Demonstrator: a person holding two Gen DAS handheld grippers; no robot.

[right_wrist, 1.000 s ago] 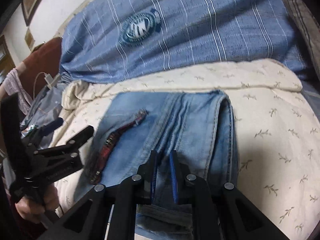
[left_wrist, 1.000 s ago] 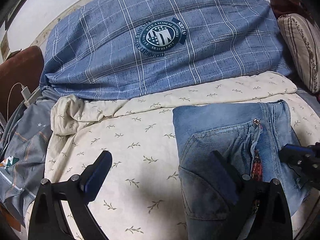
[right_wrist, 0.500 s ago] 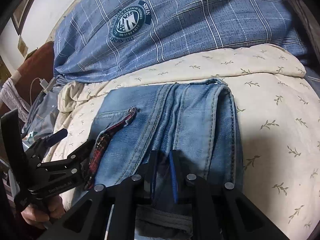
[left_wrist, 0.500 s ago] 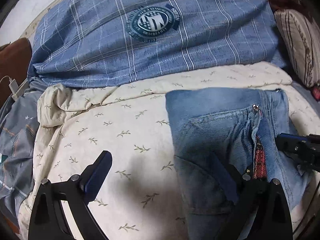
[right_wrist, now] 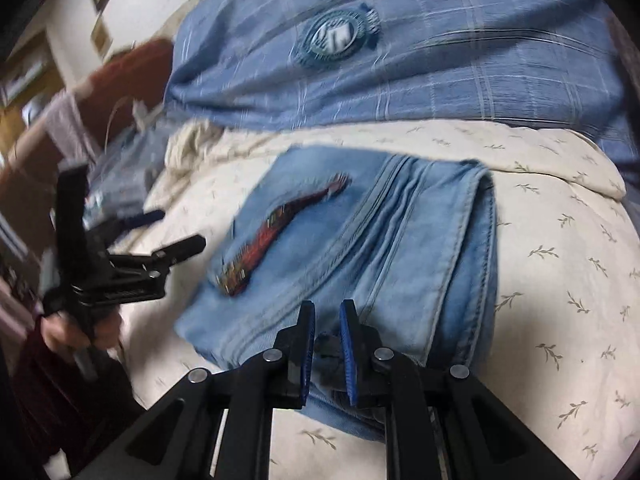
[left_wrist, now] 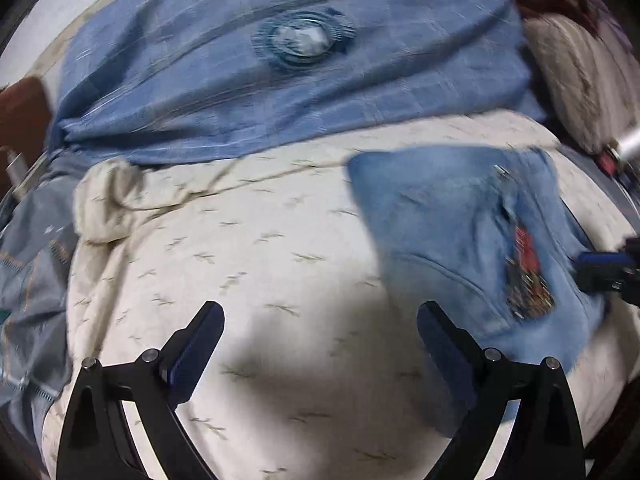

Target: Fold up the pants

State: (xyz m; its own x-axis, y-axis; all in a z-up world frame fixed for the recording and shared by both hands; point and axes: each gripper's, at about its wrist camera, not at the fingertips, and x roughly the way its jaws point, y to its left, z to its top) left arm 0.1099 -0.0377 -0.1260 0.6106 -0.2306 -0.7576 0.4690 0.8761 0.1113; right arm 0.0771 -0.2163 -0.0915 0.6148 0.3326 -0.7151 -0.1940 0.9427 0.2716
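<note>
Fingers (left_wrist: pixel 196 344) of left gripper (left_wrist: pixel 320 344) spread wide over cream bedspread (left_wrist: pixel 248 248), nothing between them, just left of the folded jeans (right_wrist: pixel 360 240). Right gripper (right_wrist: pixel 325 344) nearly closed, blue pads pinching the near edge of the jeans; the cloth right at the pads shadowed and hard to read. Both views smeared by motion blur.

Jeans lying folded into a thick stack on the bedspread, seams and a doubled edge along the right side, near end cut off behind the right gripper's black frame. Red patterned strip (right_wrist: pixel 276 236) on the upper denim layer, too blurred to tell what it is. Blue checked quilt (right_wrist: pixel 400 60) bunched up behind, round badge (right_wrist: pixel 334 38) on it, lettering unreadable. Striped pillow (left_wrist: pixel 580 80) clipped by the left view's right edge. Grey-blue cloth (left_wrist: pixel 28 280) at the far left, mostly out of frame. Hand (right_wrist: pixel 80 332) gripping the left gripper's handle, partly hidden in dark. No containers anywhere in view.
</note>
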